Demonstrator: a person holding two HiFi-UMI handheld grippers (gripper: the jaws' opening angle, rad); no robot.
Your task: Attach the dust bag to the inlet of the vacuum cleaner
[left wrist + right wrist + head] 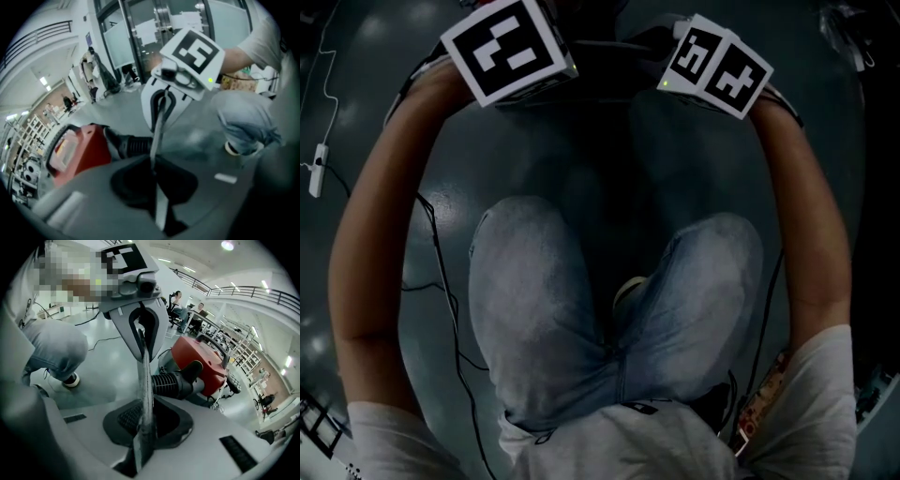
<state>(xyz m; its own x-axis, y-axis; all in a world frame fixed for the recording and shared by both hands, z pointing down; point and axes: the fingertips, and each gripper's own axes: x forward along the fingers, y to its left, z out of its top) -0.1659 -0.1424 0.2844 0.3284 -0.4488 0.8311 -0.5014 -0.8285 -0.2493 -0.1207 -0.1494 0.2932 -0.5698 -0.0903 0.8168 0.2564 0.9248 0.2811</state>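
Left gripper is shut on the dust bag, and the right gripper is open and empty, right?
Not quite: the right gripper is also shut on the dust bag, as the right gripper view shows. The left gripper is shut on it too.

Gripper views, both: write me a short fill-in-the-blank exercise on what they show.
The vacuum cleaner on the floor has a ___ body. Its ribbed hose is ___. The left gripper and the right gripper have jaws ___ on one thin grey sheet, seemingly the dust bag. The person's jeans are ___.
Missing words: red; black; shut; blue.
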